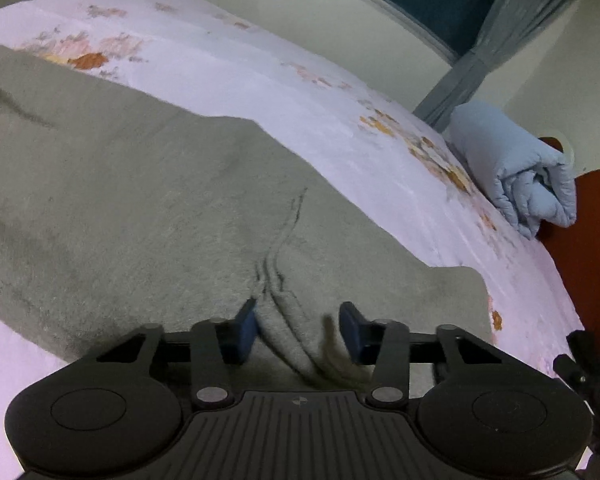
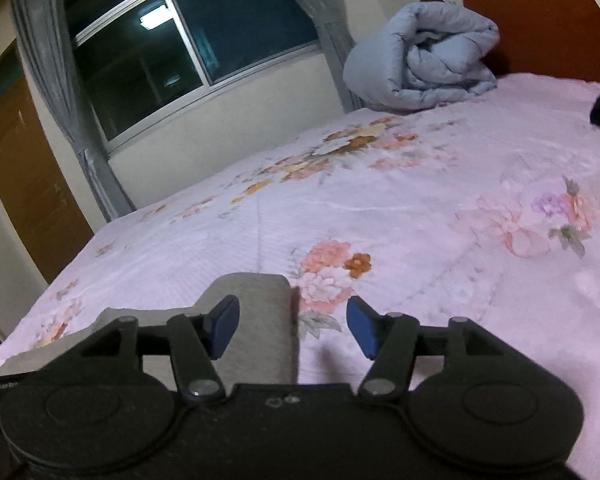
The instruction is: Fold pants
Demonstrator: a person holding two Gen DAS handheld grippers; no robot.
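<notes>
Listing the grey pants [image 1: 148, 184]: we judge them soft, light, limp; best pinched at a hem or folded edge. Left gripper [image 1: 298, 330] partly open around a ridge of cloth, pads apparently not pressing; right gripper [image 2: 293, 326] open, holding nothing.

Grey fleecy matt cloth pants [image 1: 148, 200] lying near; pink floral woven bedsheet [image 2: 420, 240] showing a fine ribbed texture; far pale-blue quilted duvet roll [image 2: 424, 64] looking soft; black matt plastic gripper body [image 1: 300, 420].

A home bedroom. Ahead of the tongs lies a bed [image 2: 420, 208] under a pink flowered sheet, with a rolled blue quilt [image 2: 420, 64] at its far end against a red-brown headboard [image 2: 532, 20]. Beyond hang grey curtains [image 2: 48, 80] beside a dark window [image 2: 188, 32], and a wooden door [image 2: 28, 184].
</notes>
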